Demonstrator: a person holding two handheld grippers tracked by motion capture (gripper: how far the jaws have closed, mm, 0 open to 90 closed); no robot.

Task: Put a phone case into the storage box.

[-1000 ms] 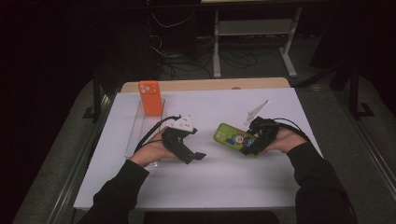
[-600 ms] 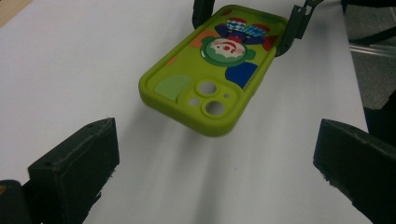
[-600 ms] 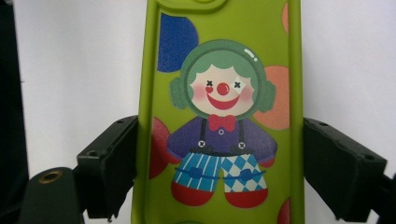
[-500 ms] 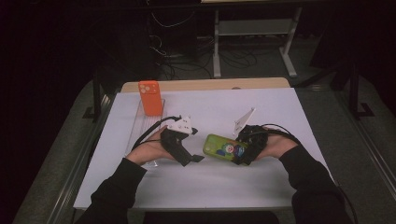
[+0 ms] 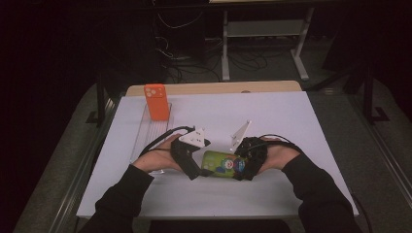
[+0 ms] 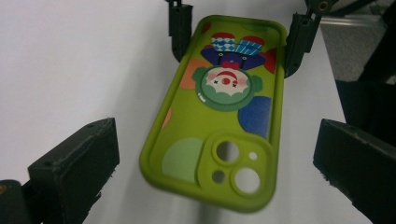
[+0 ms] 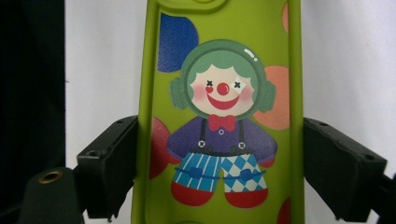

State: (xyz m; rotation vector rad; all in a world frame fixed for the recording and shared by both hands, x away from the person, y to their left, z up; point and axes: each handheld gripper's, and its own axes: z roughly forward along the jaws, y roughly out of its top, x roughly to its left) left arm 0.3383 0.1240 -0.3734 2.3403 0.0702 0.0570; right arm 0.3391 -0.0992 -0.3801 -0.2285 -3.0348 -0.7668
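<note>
The right gripper clamps its jaws across the long edges of the green clown phone case, holding it just above the worktop. The left gripper waits with its jaws wide around the camera end. Light, rubbery, bendy; best pinched at the rims.

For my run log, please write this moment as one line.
right gripper: shut on green case | left gripper: open, case end between jaws, not touching | orange case: upright in tray
</note>
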